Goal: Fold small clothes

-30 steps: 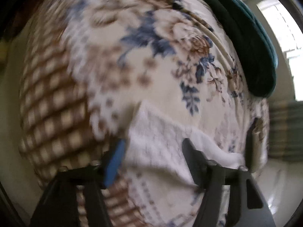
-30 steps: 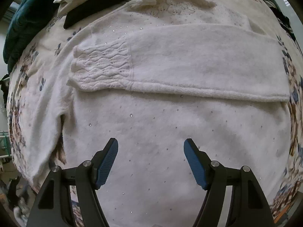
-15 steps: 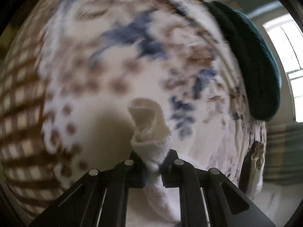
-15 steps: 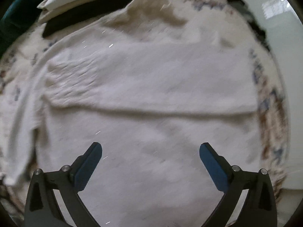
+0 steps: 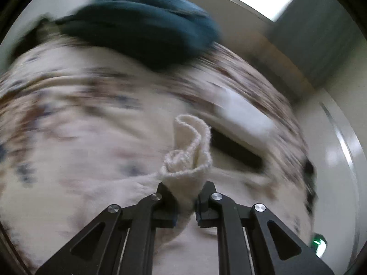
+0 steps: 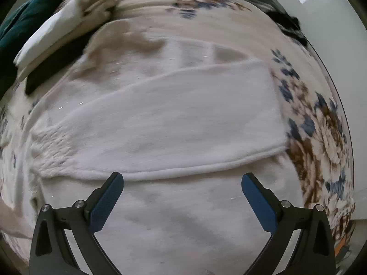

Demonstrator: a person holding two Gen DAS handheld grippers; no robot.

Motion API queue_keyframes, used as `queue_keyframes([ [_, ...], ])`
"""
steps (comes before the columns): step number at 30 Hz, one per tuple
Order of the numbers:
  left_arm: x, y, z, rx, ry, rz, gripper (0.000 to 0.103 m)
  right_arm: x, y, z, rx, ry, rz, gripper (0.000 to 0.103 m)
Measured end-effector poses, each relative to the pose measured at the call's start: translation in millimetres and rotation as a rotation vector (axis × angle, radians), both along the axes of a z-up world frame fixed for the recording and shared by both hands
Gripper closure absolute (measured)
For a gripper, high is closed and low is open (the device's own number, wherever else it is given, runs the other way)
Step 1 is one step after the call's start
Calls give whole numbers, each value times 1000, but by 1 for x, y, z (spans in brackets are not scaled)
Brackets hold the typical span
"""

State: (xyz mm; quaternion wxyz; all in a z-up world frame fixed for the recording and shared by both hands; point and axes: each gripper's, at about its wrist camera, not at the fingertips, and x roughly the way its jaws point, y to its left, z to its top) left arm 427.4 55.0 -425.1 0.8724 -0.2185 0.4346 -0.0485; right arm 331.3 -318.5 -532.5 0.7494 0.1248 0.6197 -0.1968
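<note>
A white knit sweater (image 6: 174, 206) lies flat on a floral bedspread (image 6: 321, 123). One sleeve (image 6: 160, 128) is folded across its chest, with the ribbed cuff (image 6: 52, 149) at the left. My right gripper (image 6: 181, 192) is open wide and empty, just above the sweater's body below the folded sleeve. My left gripper (image 5: 185, 197) is shut on the other sleeve's cuff (image 5: 190, 158), which stands bunched above the jaws, lifted over the bedspread (image 5: 68, 137). The left wrist view is blurred by motion.
A dark teal folded blanket (image 5: 142, 29) lies at the far end of the bed, also in the right wrist view (image 6: 25, 23). White and black folded items (image 6: 52, 43) lie beside the sweater's collar. Dark clothing (image 6: 275, 16) lies at the far right edge.
My left gripper closed on the sleeve cuff and has lifted and swung it across. My right gripper opened wider and moved closer over the sweater.
</note>
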Motion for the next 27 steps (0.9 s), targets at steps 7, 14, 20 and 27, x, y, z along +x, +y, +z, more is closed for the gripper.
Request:
queue_keyframes([
  [7,9,-219,-8,-78,35,-352,89,-24,-75,-15,73,4,-88,0],
  [14,-8,-250,15,8,-46,-373,5,-47,-131,-2,188,-22,-136,0],
  [20,-33,-138,1,287,-12,-119,5,-44,-148,22,405,-176,-210,0],
  [27,-48,-27,-57,403,201,93,5,32,-128,-29,463,-108,-178,6],
])
